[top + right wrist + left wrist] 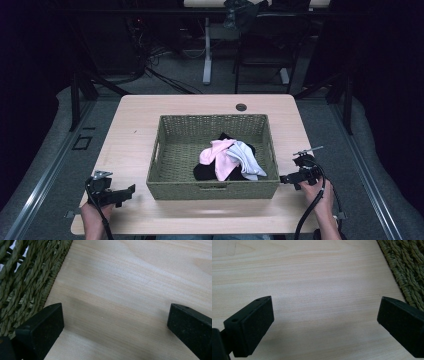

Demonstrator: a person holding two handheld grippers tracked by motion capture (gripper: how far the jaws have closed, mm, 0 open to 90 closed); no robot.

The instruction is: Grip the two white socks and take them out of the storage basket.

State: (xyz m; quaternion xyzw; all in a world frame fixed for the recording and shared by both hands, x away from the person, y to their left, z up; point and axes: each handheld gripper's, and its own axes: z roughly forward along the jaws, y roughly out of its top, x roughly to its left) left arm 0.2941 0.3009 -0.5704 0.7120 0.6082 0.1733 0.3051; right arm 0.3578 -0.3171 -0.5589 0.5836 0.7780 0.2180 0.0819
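Note:
A green woven basket stands in the middle of the light wooden table. Inside it lie a pink cloth, a pale blue-white cloth and a black cloth, bunched at the right front. My left gripper rests on the table at the basket's front left corner, open, nothing between its fingers. My right gripper sits by the basket's right front corner, also open and empty, over bare wood. The basket's weave edges the left gripper view, and the weave edges the right gripper view too.
A round cable hole lies near the table's far edge. Beyond the table stand a desk leg, a chair and loose cables on the floor. Bare tabletop runs on either side of the basket.

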